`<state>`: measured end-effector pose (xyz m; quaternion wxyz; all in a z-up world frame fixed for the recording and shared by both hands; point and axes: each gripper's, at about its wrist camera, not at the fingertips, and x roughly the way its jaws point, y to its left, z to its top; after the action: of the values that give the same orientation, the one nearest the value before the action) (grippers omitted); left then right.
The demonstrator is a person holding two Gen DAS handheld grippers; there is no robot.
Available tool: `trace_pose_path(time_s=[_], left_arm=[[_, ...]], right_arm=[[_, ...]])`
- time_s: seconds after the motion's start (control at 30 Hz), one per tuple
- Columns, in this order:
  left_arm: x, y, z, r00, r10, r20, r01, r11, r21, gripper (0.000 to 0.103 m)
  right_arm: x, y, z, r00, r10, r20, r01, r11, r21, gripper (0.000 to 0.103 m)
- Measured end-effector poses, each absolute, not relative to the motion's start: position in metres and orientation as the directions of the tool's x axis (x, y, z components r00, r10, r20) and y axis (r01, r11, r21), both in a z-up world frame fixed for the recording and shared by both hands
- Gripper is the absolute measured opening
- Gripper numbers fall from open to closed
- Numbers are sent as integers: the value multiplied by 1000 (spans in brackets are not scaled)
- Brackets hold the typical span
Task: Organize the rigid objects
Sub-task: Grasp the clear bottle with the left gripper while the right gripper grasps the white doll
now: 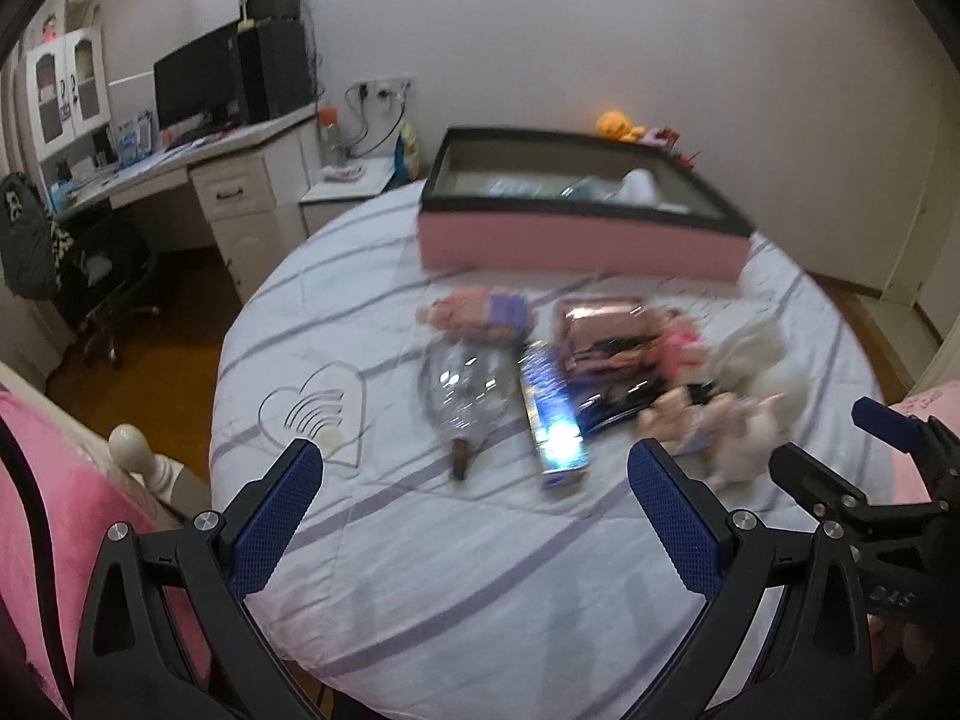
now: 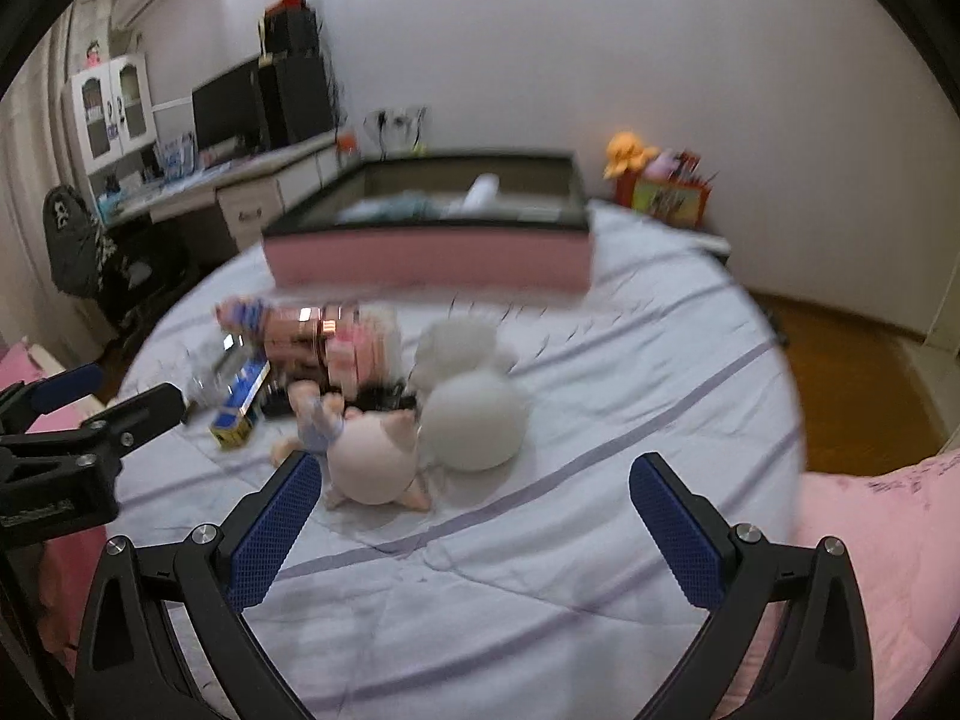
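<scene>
- left gripper (image 1: 474,480) is hovering low over the bed (image 1: 420,570), fingers spread wide, holding nothing.
- right gripper (image 2: 474,495) is hovering alongside, likewise spread and empty.
- toys (image 2: 372,456), a blue box (image 1: 552,420) and a glass bulb (image 1: 465,387) are lying clustered before the pink box (image 1: 576,243).

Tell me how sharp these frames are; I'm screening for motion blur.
Left wrist view: the pink box and blue carton are smeared, with glare on the carton. Right wrist view: the box and toys are blurred too; both views bend the room, fisheye-style.
</scene>
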<state>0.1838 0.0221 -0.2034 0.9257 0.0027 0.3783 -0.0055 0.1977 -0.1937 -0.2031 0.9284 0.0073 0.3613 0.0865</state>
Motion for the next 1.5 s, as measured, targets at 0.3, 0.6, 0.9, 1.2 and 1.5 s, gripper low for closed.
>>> trace_pose_path(time_s=[0.3, 0.6, 0.9, 1.2, 1.5], left_arm=[[197, 41, -219, 677, -15, -736, -7, 1000, -27, 103], [209, 46, -218, 678, -42, -734, 4, 999, -54, 103], [220, 55, -224, 666, -32, -745, -8, 999, -50, 103], [247, 50, -225, 664, 3, -747, -10, 1000, -5, 103], [269, 55, -240, 640, 13, -768, -23, 1000, -2, 60]], right_arm=[[234, -181, -220, 666, 218, -714, -182, 975, 128, 103], [223, -213, -191, 744, 246, -621, -158, 968, 195, 103], [256, -213, -205, 699, 178, -693, -145, 984, 107, 78], [293, -210, -223, 607, 228, -762, -204, 971, 128, 50], [294, -212, -224, 620, 223, -752, -208, 971, 117, 50]])
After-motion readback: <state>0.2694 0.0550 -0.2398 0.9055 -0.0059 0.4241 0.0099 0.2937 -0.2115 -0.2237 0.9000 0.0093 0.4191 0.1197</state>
